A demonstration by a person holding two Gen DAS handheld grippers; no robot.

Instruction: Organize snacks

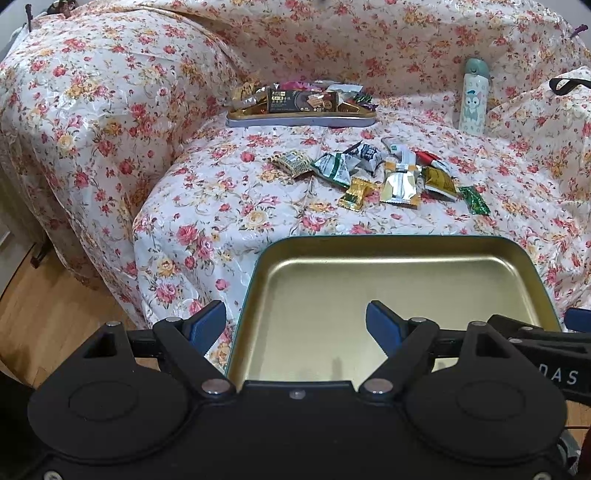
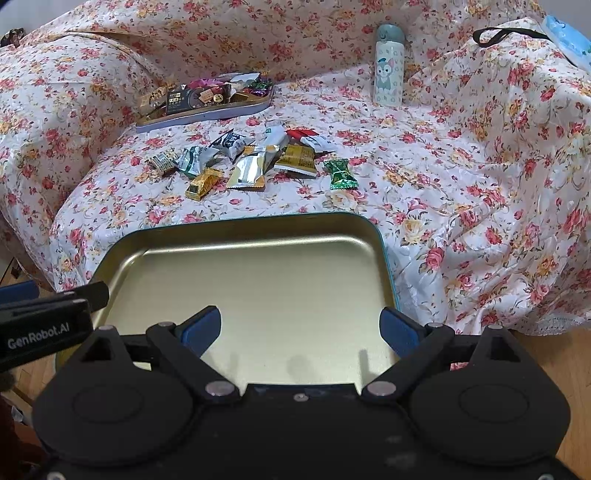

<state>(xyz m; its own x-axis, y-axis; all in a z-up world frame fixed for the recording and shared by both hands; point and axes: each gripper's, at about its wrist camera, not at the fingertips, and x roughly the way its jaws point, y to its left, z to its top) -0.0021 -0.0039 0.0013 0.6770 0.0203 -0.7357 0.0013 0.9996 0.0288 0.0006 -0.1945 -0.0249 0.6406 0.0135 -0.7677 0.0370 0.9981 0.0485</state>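
An empty gold-lined tin tray [image 1: 399,254] with a teal rim lies at the front of the floral-covered sofa seat; it also shows in the right wrist view [image 2: 236,236]. My left gripper [image 1: 295,325] is open over the tray's left near corner. My right gripper [image 2: 301,328] is open over the tray's right near part. Several loose wrapped snacks [image 1: 384,173] lie in a pile beyond the tray, also in the right wrist view [image 2: 251,158]. A second tin tray [image 1: 301,120] at the back holds more snacks [image 2: 207,94].
A pale bottle with a cartoon cat [image 1: 474,98] stands at the back right, also in the right wrist view [image 2: 388,64]. A bag with a black strap [image 2: 509,35] sits at far right. Wooden floor [image 1: 55,314] lies below the sofa's front edge.
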